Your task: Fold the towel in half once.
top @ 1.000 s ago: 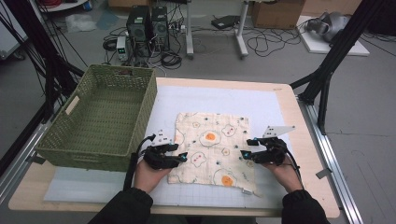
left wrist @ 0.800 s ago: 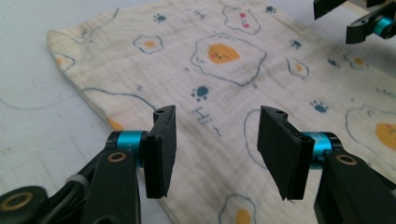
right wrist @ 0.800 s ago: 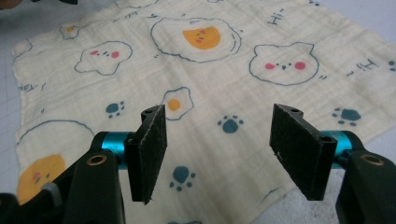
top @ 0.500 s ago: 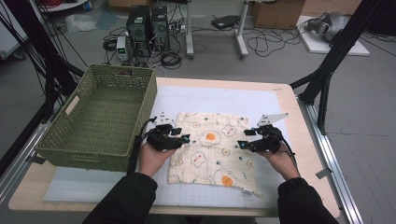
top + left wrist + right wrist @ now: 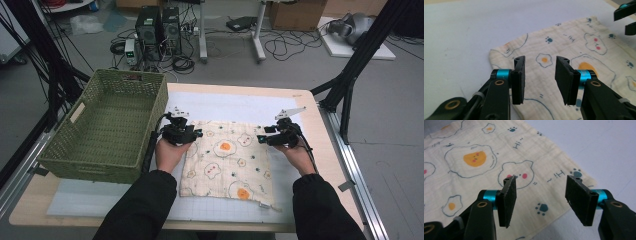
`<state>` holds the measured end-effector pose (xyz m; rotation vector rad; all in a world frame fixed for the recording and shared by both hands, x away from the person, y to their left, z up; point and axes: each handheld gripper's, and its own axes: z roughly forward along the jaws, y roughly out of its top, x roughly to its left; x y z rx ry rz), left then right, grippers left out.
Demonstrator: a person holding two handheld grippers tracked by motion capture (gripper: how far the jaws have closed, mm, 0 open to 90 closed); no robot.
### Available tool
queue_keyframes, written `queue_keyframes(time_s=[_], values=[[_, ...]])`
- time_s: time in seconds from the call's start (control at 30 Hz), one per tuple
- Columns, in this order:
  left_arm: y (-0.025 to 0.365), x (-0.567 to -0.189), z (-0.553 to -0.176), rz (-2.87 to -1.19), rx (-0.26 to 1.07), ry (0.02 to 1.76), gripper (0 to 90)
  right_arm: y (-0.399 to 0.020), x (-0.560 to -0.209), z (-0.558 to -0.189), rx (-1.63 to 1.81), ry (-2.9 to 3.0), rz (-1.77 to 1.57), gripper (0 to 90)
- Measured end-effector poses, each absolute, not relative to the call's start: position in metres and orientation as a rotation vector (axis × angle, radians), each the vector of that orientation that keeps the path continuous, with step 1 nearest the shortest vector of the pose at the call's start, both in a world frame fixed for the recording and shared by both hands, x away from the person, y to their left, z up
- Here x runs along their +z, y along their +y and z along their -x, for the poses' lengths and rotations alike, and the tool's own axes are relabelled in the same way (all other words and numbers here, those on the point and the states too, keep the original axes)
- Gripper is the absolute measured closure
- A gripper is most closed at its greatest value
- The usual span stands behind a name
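Note:
A cream cloth printed with fried eggs and paw prints lies flat on the white mat. My left gripper hovers over the cloth's far left corner, jaws pointing right. In the left gripper view that gripper is open above the cloth, with nothing pinched; its jaws have just been closing. My right gripper hovers at the far right corner, jaws pointing left. In the right gripper view it stands open over the cloth's edge; its jaws have also just been closing, with nothing gripped.
A green woven basket stands on the table's left side, close to my left hand. The wooden table's edge runs along the right. Computers and cables lie on the floor beyond the table. The right gripper's tips show in the left gripper view.
Both hands have moved away from the person, from the cloth's middle up to its far corners. Both pairs of jaws stand narrower than before.

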<state>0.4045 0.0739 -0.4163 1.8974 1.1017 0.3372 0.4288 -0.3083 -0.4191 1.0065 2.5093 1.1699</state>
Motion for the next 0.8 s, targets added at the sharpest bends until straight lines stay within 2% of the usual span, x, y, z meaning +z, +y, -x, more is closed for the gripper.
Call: queue_keyframes(time_s=[0.33,0.47,0.57,0.63,0.8], values=[[0.070,-0.433,-0.414,-1.986,0.462,1.209,64.3,-0.302,-0.434,-0.436,1.049,2.518,-1.049,48.1],[0.072,-0.441,-0.417,-2.015,0.460,1.234,69.2,-0.302,-0.438,-0.434,0.987,2.504,-1.025,61.5],[0.070,-0.442,-0.417,-2.019,0.459,1.214,83.6,-0.302,-0.439,-0.432,1.001,2.505,-1.019,76.4],[0.068,-0.442,-0.416,-2.029,0.475,1.208,86.5,-0.301,-0.439,-0.432,1.017,2.523,-1.010,85.0],[0.072,-0.439,-0.412,-1.985,0.452,1.210,87.4,-0.305,-0.439,-0.432,1.076,2.549,-1.041,87.6]])
